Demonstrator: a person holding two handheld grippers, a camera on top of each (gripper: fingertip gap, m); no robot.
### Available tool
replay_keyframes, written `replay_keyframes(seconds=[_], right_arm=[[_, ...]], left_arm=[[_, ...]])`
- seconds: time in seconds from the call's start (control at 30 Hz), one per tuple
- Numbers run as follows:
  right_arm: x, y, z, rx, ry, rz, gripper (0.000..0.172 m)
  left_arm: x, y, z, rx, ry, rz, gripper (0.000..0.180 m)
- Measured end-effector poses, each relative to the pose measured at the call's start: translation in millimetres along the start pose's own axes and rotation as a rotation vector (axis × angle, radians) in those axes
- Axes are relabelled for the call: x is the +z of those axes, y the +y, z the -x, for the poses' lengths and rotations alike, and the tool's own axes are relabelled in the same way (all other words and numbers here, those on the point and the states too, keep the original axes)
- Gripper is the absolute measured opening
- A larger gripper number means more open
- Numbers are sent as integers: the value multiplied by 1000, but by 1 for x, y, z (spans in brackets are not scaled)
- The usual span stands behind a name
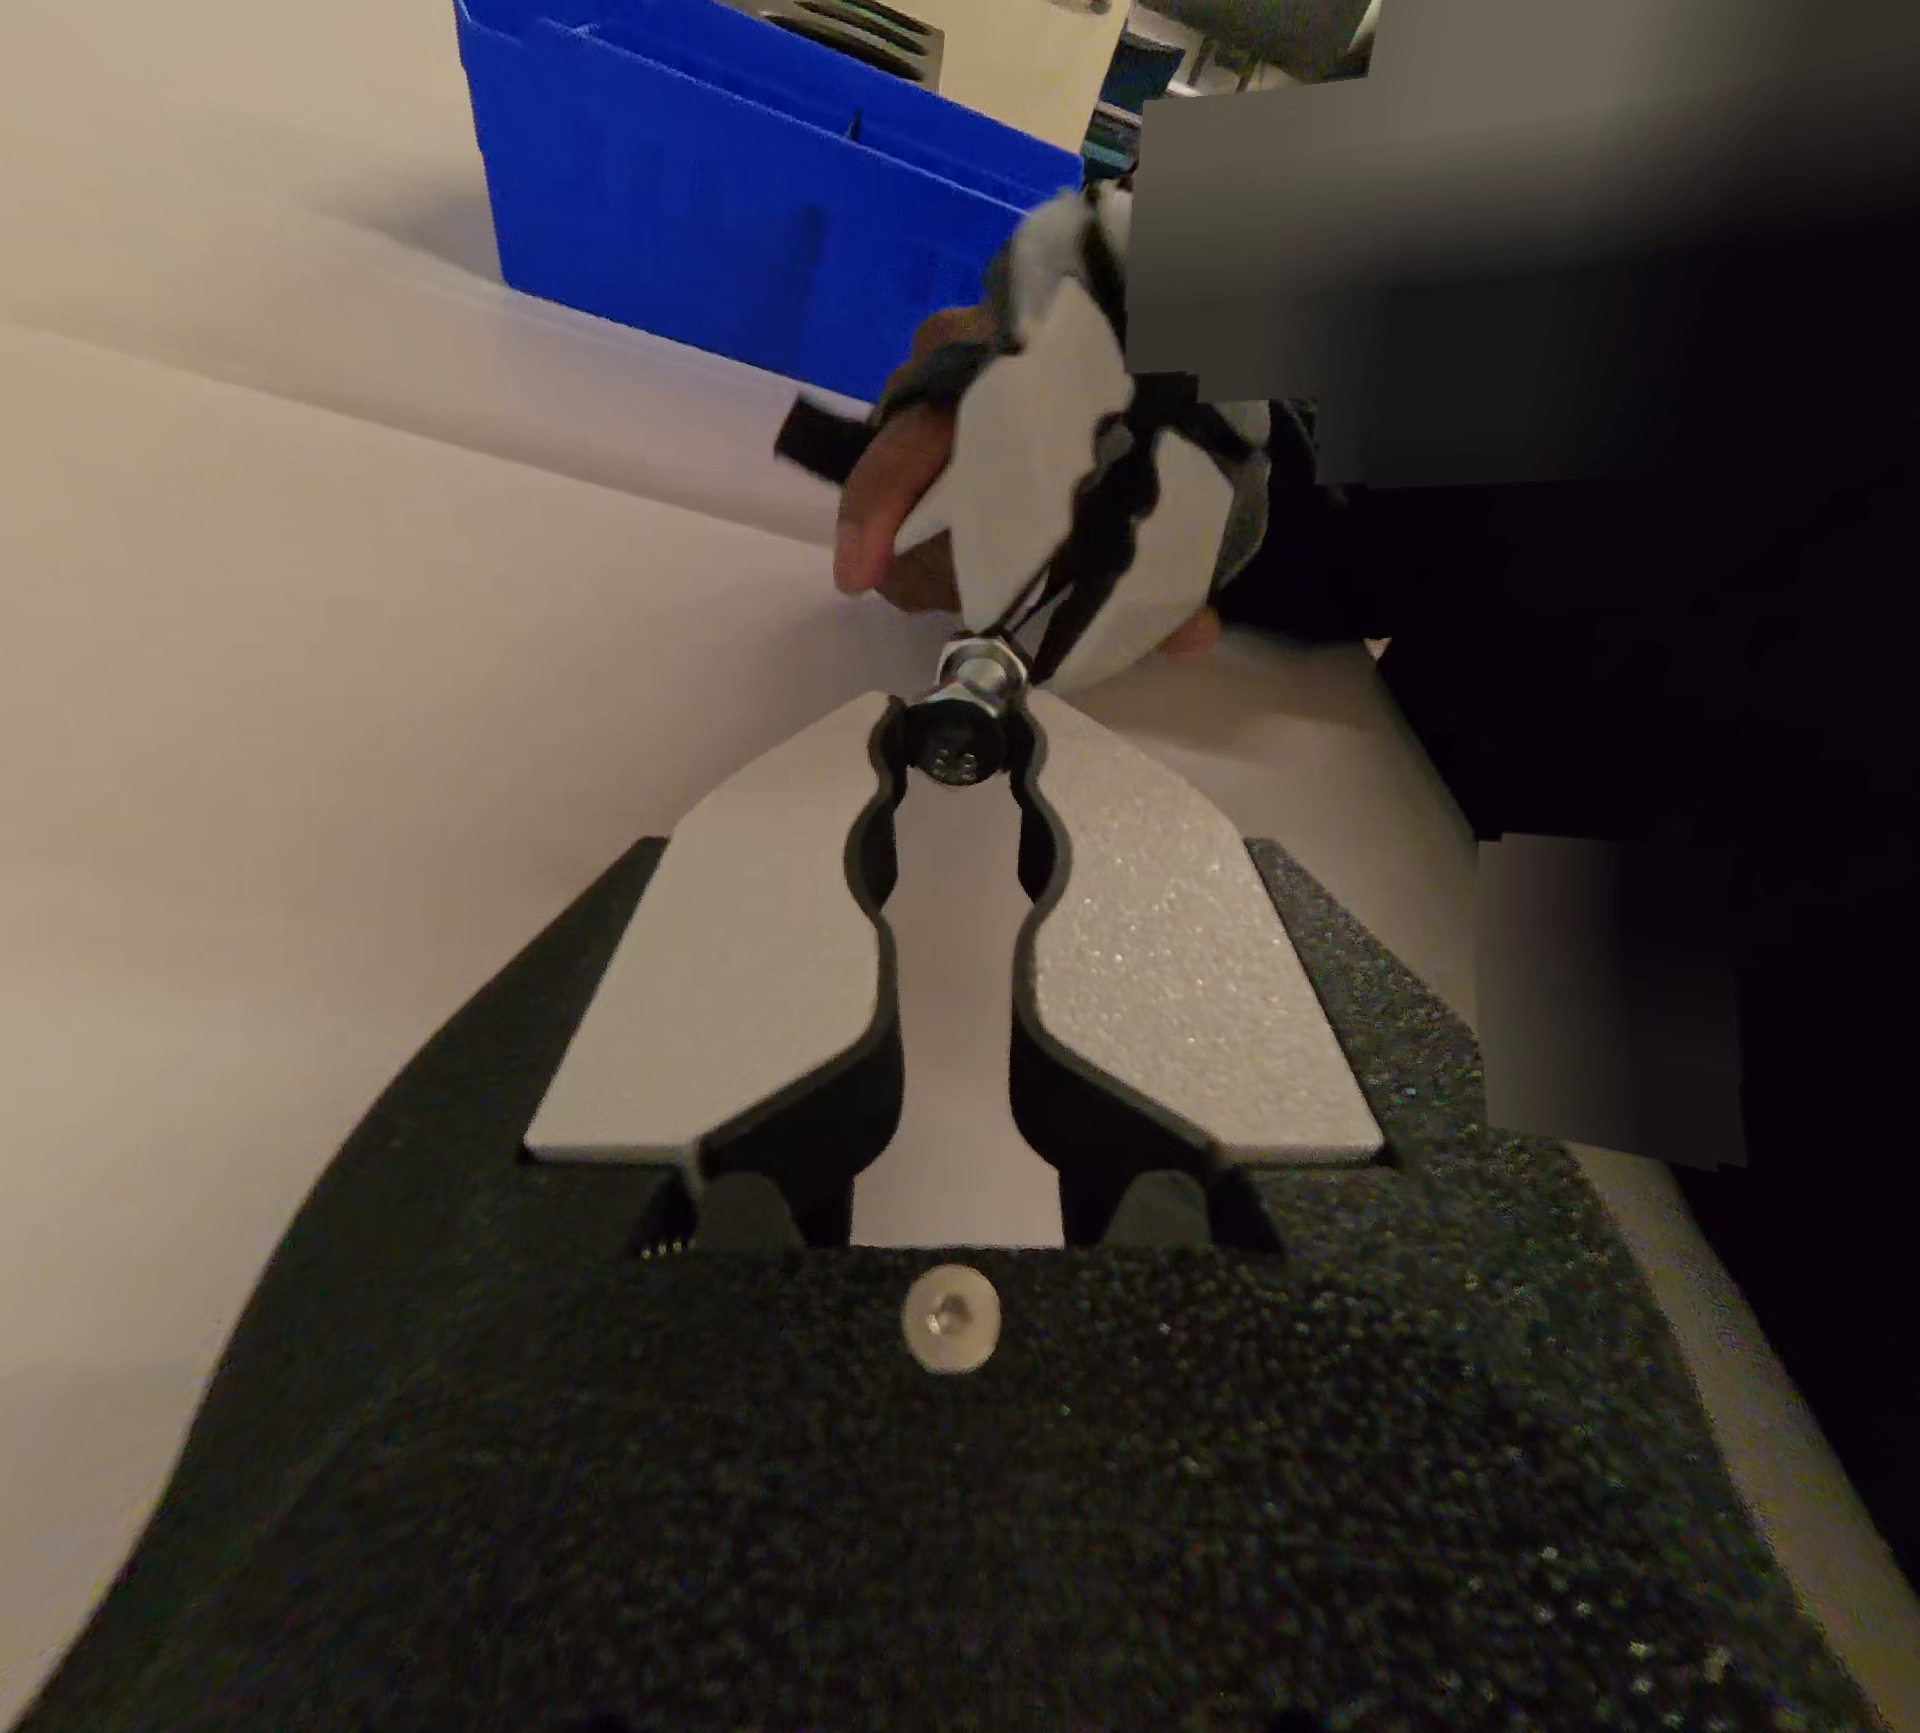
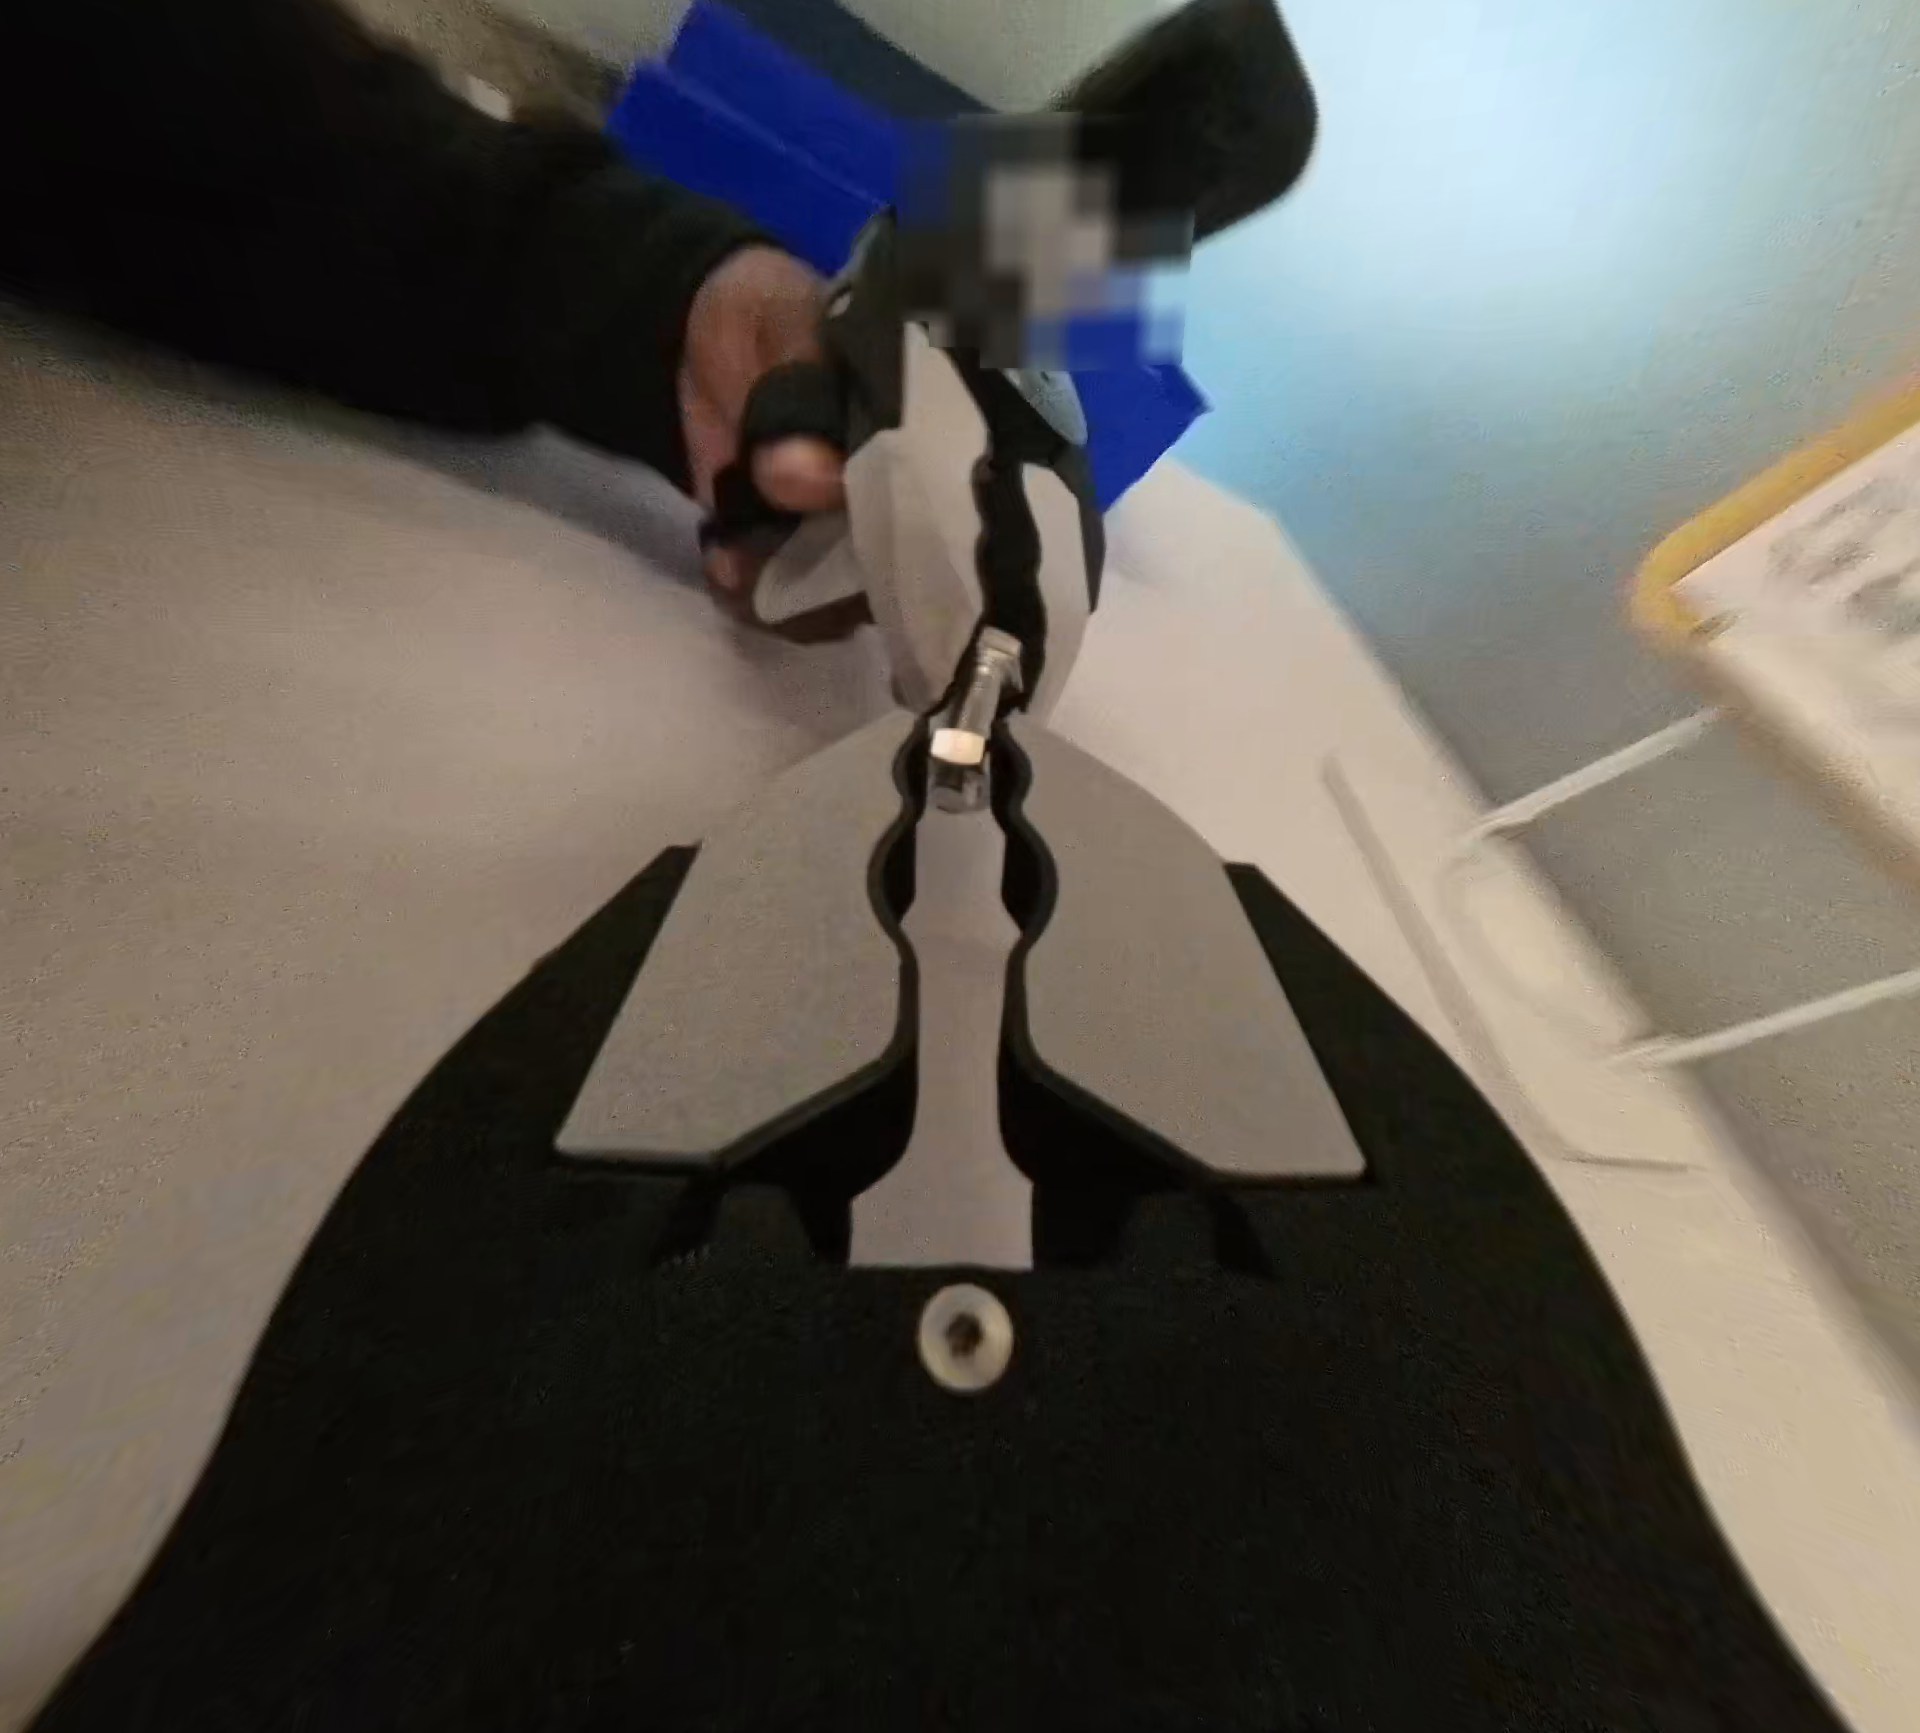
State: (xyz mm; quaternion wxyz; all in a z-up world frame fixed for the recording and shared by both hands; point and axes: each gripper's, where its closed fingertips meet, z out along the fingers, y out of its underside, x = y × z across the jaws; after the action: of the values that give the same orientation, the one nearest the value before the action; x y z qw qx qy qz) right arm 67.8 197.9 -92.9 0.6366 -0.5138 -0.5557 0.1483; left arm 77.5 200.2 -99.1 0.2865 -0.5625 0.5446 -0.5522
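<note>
Gripping the dark hexagonal head of a bolt (image 1: 956,753) between its black-lined fingertips, the left tool (image 1: 954,748) was closed on that end, the pads pressed to either side of the head. The bolt's shiny shank ran away from it toward the right tool (image 2: 961,774), whose tips met the bolt from the opposite side. In the right wrist view that tool was closed around the threaded end, at a silver nut (image 2: 958,745) sitting on the shank; its pads lay against the nut's sides, though blur made the contact hard to judge precisely. So the bolt hung between the two tools, above the pale worktop (image 1: 312,644) and clear of it.

A hand (image 1: 894,488) in a dark sleeve held the right tool; another hand (image 2: 748,395) held the left. A blue bin (image 1: 727,166) stood on the worktop behind them, well apart from the bolt. A yellow-edged tray (image 2: 1787,540) showed at the right of the right wrist view, blurred.
</note>
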Motion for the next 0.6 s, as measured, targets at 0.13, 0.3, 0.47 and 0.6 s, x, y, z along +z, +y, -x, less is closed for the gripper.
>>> replay_keyframes(seconds=[0.13,0.3,0.47,0.6], right_arm=[[1,0,2,-461,131,62,12],[-5,-10,-18,56,83,-41,30],[0,3,-10,579,-137,-45,40],[3,2,-2,639,-189,-38,18]], left_arm=[[1,2,3,-35,-1,2,18],[-2,-1,4,-11,-15,-18,18],[-2,-5,1,28,-14,-36,18],[1,-3,-2,59,-12,-15,18]])
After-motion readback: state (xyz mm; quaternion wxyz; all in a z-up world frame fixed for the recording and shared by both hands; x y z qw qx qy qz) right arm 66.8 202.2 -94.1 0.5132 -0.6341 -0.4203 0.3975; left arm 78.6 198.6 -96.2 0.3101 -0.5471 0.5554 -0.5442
